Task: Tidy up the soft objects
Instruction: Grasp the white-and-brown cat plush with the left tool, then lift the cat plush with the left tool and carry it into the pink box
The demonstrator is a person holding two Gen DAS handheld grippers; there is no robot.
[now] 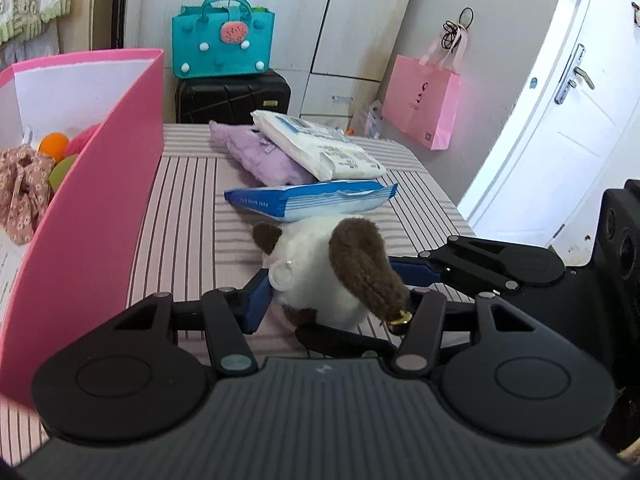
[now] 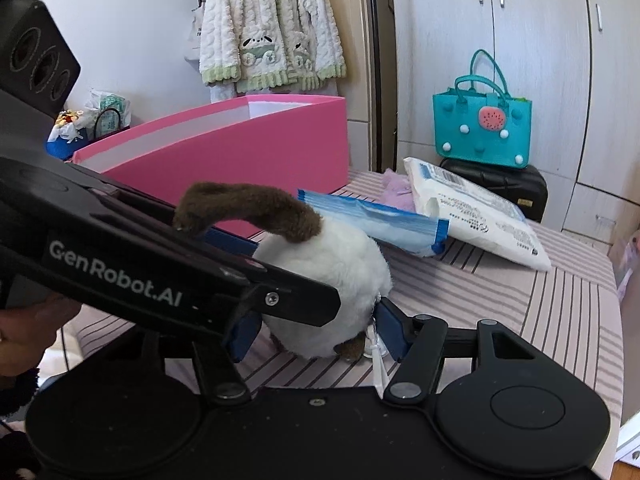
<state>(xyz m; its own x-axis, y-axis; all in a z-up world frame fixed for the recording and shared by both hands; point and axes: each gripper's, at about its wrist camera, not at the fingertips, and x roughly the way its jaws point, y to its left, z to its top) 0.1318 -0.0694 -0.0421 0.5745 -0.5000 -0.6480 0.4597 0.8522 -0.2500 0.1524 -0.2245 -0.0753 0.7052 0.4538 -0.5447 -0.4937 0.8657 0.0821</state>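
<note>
A white plush toy point(image 1: 316, 268) with brown ears sits on the striped tabletop point(image 1: 188, 200); it also shows in the right wrist view point(image 2: 324, 276). My left gripper point(image 1: 332, 292) has its blue pads pressed on the toy's two sides. My right gripper point(image 2: 316, 328) closes on the same toy from the other direction, and its arm crosses the left wrist view at the right. A blue wipes pack point(image 1: 308, 198), a white pack point(image 1: 320, 144) and a purple plush point(image 1: 260, 156) lie behind the toy.
A pink box point(image 1: 100, 200) stands at the left with soft items inside, among them a floral cloth point(image 1: 20, 188) and an orange ball point(image 1: 53, 145). A teal bag point(image 1: 224, 40) sits on a black suitcase point(image 1: 232, 96) beyond the table. A pink paper bag point(image 1: 422, 104) hangs by the door.
</note>
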